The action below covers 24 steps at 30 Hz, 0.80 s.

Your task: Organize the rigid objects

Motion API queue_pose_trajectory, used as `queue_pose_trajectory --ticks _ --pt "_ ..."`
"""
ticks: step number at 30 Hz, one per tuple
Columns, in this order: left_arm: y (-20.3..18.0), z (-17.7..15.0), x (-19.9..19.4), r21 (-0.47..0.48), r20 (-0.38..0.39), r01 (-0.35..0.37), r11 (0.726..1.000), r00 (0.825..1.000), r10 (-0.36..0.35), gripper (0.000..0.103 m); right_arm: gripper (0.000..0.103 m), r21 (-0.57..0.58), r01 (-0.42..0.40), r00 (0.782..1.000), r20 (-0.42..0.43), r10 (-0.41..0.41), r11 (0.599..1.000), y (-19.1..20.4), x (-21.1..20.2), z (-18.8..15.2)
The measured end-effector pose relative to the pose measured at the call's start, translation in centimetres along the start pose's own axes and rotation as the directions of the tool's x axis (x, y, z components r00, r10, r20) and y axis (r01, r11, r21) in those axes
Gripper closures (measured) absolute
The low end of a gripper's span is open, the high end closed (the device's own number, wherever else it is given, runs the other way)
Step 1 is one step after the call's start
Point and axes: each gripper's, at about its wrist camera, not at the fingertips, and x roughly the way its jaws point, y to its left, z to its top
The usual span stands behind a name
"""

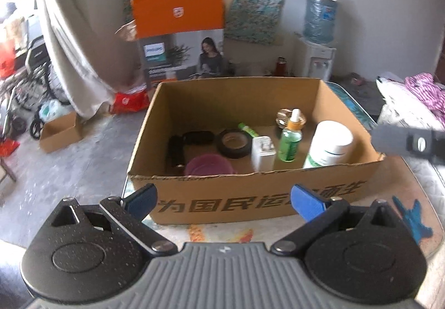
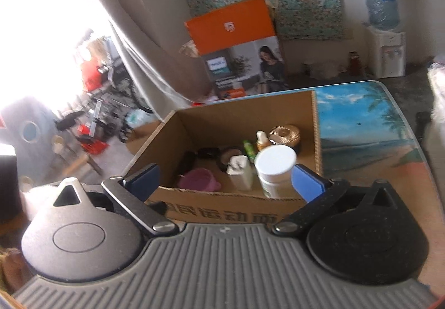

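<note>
Cardboard box sits on the beach-print table, holding the white-lidded jar, upright at its near right corner. The jar lies just ahead of the right gripper, probably the nearer one; the left gripper hovers before the box's front wall. Both jaws are spread, empty.

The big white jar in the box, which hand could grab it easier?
Probably the right. In its view the white jar sits just ahead of the open right gripper, near one finger. The left gripper, also open and empty, faces the cardboard box's front wall, farther away.
</note>
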Motion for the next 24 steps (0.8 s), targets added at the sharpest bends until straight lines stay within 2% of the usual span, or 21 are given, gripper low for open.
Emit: queue_pose_trajectory --ticks 6,11,14,24 --pt "0.2 -0.2 0.8 -0.029 -0.033 -0.030 0.999 0.999 0.029 0.000 0.001 -0.071 0.166 0.985 -0.024 -0.168 0.984 1.3 1.2 -1.8" --pt "-0.2 -0.3 1.2 0.004 -0.047 -0.061 0.998 0.997 0.061 0.000 0.001 -0.090 0.270 0.957 -0.082 -0.278 0.959 1.5 3.2 -3.2" --pt "-0.3 -0.2 1.2 0.019 -0.035 -0.075 0.997 0.997 0.076 0.000 0.001 -0.092 0.292 0.948 -0.104 -0.300 0.952 1.4 4.3 -3.4" --pt "0.2 0.1 1.1 0.006 -0.037 -0.093 0.996 0.995 0.093 0.000 0.001 -0.110 0.316 0.939 -0.108 -0.327 0.942 1.6 5.7 -3.0"
